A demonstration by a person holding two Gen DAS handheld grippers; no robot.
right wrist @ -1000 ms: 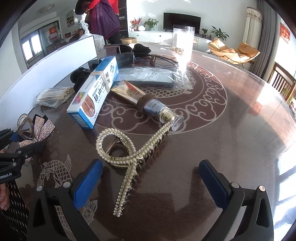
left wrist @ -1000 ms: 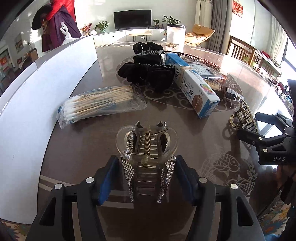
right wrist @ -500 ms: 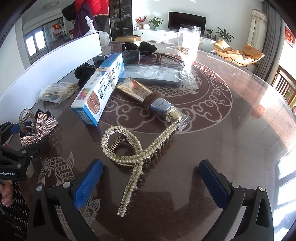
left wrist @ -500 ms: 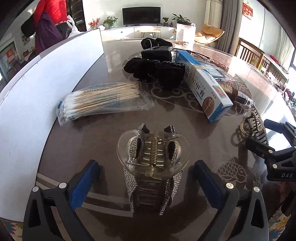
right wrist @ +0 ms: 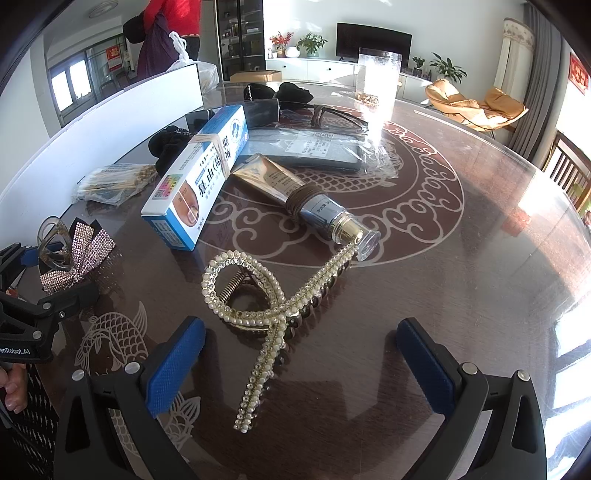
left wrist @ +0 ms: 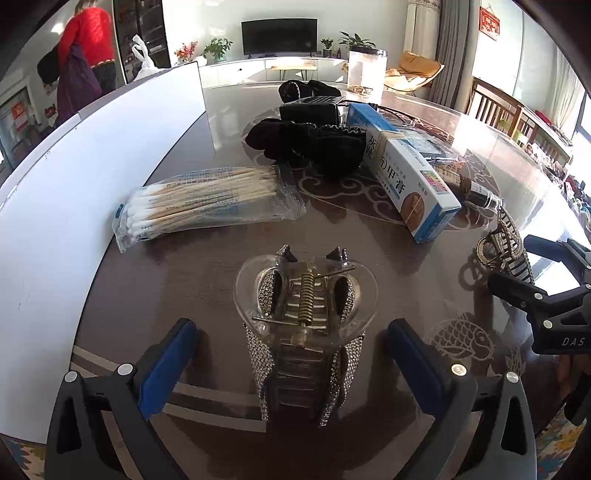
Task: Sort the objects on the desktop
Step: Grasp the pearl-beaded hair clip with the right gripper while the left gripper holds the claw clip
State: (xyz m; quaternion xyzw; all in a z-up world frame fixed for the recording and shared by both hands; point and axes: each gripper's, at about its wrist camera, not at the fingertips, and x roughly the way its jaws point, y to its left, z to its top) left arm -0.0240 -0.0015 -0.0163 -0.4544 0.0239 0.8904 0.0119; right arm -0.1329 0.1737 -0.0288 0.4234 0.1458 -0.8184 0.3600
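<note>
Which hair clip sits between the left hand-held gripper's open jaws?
The clear rhinestone hair clip, between the left hand-held gripper fingers and untouched. The other one, the pearl hair clip, lies ahead of the right hand-held gripper.

Home living-dining room: large round patterned dining table (right wrist: 480, 229); flat television (left wrist: 279, 33) on low white cabinet (left wrist: 258, 68); potted plants (left wrist: 218, 48); tan lounge chair (right wrist: 476, 103); curtains (left wrist: 447, 48); wooden dining chairs (left wrist: 498, 110).
</note>
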